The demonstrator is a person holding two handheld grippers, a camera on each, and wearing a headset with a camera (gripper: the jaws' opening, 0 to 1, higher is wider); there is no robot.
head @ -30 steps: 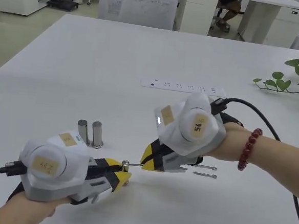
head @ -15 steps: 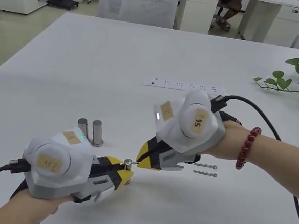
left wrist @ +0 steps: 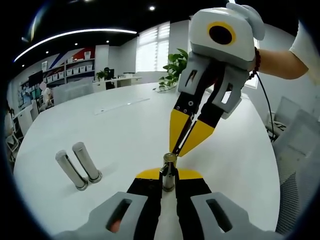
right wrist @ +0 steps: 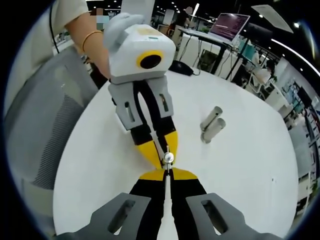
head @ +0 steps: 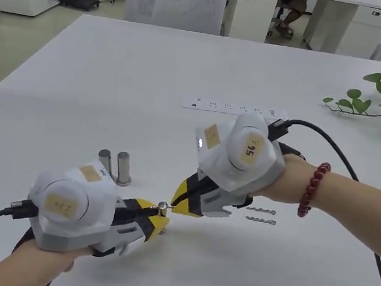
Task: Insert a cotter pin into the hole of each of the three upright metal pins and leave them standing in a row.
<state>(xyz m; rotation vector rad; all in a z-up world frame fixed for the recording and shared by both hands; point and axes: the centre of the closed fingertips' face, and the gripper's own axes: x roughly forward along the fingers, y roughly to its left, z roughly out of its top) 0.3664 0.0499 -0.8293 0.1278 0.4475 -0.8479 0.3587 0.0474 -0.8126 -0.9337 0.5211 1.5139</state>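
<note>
Head view, metal pin (head: 162, 208) clamped in left tongs (head: 154, 216)

Table (head: 117, 66); upright pins (head: 123, 168); cotter pins (head: 261, 220); strip (head: 235, 109)

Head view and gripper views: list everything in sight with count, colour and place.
Upright cylindrical metal pins: two, silver, side by side on the table.
Third metal pin: one, silver, clamped in the left tool.
Loose cotter pins: two, silver, on the table, right of the right tool in the head view.
Held cotter pin: one, silver, in the right tool, tip at the third pin's head.
Long plastic power strip: one, white, farther back.
Leafy plant: one, green, table's right edge.
Table: one, white.
Beaded bracelet: one, red, right wrist.
Left tool: yellow-tipped, shut.
Right tool: yellow-tipped, shut.
</note>
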